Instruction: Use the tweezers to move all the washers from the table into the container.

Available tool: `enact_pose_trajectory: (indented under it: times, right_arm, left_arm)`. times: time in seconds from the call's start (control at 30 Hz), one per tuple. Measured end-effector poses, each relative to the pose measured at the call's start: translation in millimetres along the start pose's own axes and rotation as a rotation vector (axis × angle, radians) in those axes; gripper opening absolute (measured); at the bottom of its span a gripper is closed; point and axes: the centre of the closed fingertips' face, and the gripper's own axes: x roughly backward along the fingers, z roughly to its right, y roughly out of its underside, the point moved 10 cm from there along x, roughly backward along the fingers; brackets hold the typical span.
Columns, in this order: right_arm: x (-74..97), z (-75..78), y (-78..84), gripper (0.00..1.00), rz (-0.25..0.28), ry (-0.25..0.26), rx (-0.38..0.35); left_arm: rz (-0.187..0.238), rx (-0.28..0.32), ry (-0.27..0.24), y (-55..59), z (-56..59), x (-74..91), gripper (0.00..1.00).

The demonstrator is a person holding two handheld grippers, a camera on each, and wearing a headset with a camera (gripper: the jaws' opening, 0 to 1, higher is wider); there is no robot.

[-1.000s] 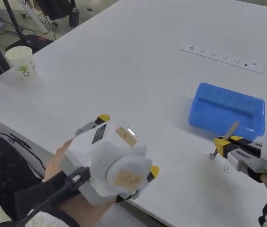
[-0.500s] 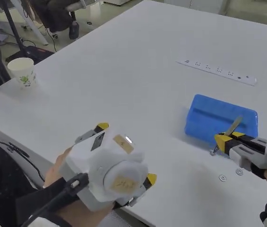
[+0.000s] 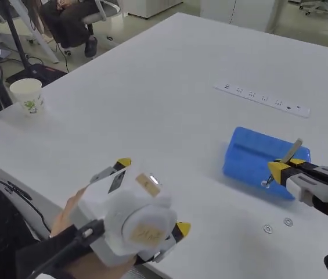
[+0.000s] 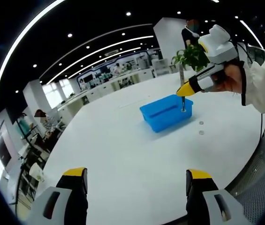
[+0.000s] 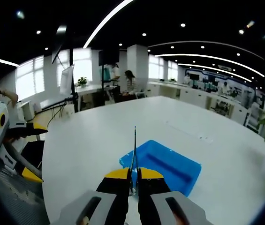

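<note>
Tweezers (image 3: 292,149) tight in right tool (image 3: 279,169), tips at container (image 3: 249,153) edge, washers (image 3: 267,229) nearby.

Slanted tweezers (image 3: 292,149) reach down over the blue container (image 3: 248,152); two washers (image 3: 267,229) lie flat just beside it.

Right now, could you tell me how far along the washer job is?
Done: unclear; I can make out no washers inside the blue container. In hand: the right gripper is shut on the tweezers, whose tip by the container's near wall seems to carry a small washer. Left: two washers lie on the table nearby. The left gripper is open, idle.
</note>
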Motion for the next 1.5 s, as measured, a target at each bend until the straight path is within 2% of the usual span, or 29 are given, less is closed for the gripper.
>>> enact_pose_trajectory:
  times: [0.2,0.4,0.5,0.53,0.6,0.8,0.9,0.93,1.03,1.3,1.37,1.43,1.5]
  right_arm:
    - [-1.5,4.7,-7.2,0.02,0.013,0.007,0.004]
    - [-4.5,8.1,-11.2,0.02,0.019,0.014,0.018]
    - [-7.0,10.9,-14.1,0.02,0.022,0.011,0.019]
    - [-8.1,11.9,-15.6,0.02,0.022,0.009,0.022]
    - [-9.8,13.5,-18.5,0.02,0.028,0.007,0.032]
    - [-15.5,17.8,-23.5,0.02,0.039,0.013,0.04]
    - [-19.0,20.5,-24.6,0.02,0.041,0.016,0.029]
    - [-20.0,21.2,-24.7,0.02,0.042,0.015,0.024]
    - [-23.1,23.0,-24.0,0.02,0.046,0.02,0.025]
    - [-31.3,28.2,-17.2,0.02,0.031,0.027,0.018]
    - [-34.1,30.2,-15.2,0.02,0.026,0.029,0.014]
    - [-36.9,31.9,-13.4,0.02,0.023,0.029,0.004]
    - [-39.7,33.3,-10.8,0.02,0.019,0.035,0.005]
  left_arm:
    - [0.008,-0.003,0.022,-0.8,2.3,0.1,0.89]
    - [0.0,0.01,0.055,-0.4,4.6,-0.1,0.9]
    - [0.012,0.018,0.097,-2.3,6.1,0.2,0.91]
    - [0.004,0.022,0.115,-2.0,7.0,0.4,0.91]
    - [0.021,0.028,0.133,-3.9,6.7,2.1,0.91]
    - [0.049,0.054,0.192,-11.9,0.8,4.5,0.94]
    - [0.074,0.045,0.241,-16.2,-2.0,4.0,0.95]
    - [0.086,0.033,0.267,-17.3,-2.3,3.6,0.96]
    - [0.105,-0.01,0.297,-17.5,-2.2,3.1,0.97]
    - [0.129,-0.048,0.383,-14.7,5.5,3.0,0.99]
    - [0.146,-0.064,0.409,-13.6,8.9,2.1,0.99]
    - [0.148,-0.059,0.416,-12.8,11.6,1.0,0.99]
    - [0.15,-0.082,0.408,-11.3,13.8,-0.2,0.98]
